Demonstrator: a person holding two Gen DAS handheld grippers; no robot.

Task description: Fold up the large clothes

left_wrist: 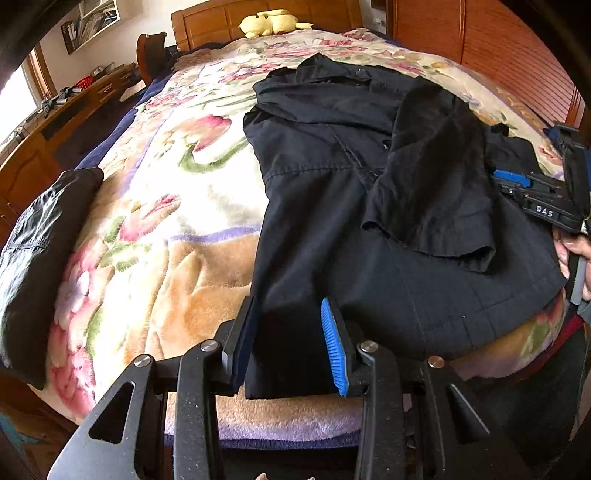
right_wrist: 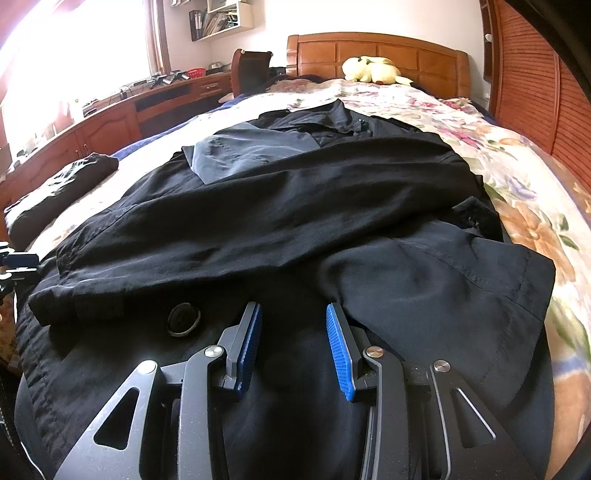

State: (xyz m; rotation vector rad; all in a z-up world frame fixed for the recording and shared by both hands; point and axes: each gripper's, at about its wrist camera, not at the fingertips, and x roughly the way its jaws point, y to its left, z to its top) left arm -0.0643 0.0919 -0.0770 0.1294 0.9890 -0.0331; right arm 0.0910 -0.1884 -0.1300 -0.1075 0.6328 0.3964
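A large black coat (left_wrist: 332,177) lies spread on the floral blanket (left_wrist: 166,206), collar toward the headboard, one sleeve (left_wrist: 432,184) folded across its front. My left gripper (left_wrist: 290,325) is open, its jaws straddling the coat's near left hem corner at the bed's foot. The right gripper (left_wrist: 535,199) shows at the far right of the left wrist view, held by a hand. In the right wrist view the right gripper (right_wrist: 293,325) is open, low over the coat (right_wrist: 295,206) near a large button (right_wrist: 183,318), with cloth between the jaws.
A folded dark garment (left_wrist: 40,251) lies at the bed's left edge, also in the right wrist view (right_wrist: 62,188). A yellow plush toy (left_wrist: 269,23) sits by the wooden headboard (right_wrist: 376,51). A wooden desk (right_wrist: 110,110) runs along the left; a slatted wooden wall (right_wrist: 528,85) stands on the right.
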